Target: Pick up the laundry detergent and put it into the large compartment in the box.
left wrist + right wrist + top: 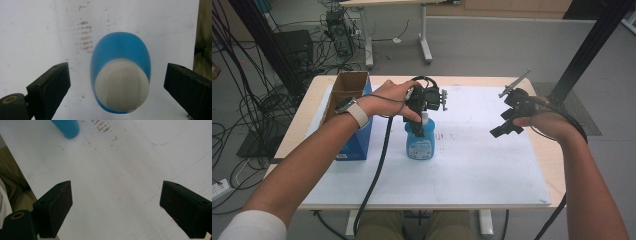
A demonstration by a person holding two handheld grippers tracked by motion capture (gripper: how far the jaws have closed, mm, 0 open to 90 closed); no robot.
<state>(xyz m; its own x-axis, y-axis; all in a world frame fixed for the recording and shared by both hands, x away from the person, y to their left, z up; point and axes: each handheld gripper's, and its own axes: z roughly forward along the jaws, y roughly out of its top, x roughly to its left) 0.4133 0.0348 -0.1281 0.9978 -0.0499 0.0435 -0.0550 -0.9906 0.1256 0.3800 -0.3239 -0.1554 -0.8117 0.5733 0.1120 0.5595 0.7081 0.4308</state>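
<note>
In the high view, the left gripper (424, 111) hangs straight over a blue bottle (420, 140) that stands upright on the white board (492, 165) covering the table. The person's left hand (394, 95) wraps the gripper's body, and its black cable (377, 175) trails back toward the near edge. From here the jaws are hidden by the hand and the gripper body, so their spread cannot be told in this view. An open cardboard box (348, 87) with a blue side stands just beyond the left wrist, well apart from the bottle. The right gripper (507, 125) is held above the board's right part, well apart from the bottle, with its 2 black fingers (499, 131) spread and nothing between them.

In the left gripper view, the camera looks down on the blue bottle (121, 72), whose white cap (122, 91) faces up. The 2 fingers (51, 87) stand wide, 1 on each side of the bottle, and both are clear of it with bare white board showing in the gaps. The bottle sits between them, a little nearer the right-hand finger. Brownish smudges mark the board beyond the fingers.

In the right gripper view, the 2 fingers (56, 206) stand wide over bare white board (117, 182), holding nothing. The blue bottle (66, 127) shows far beyond the left-hand finger, at the top edge.
</note>
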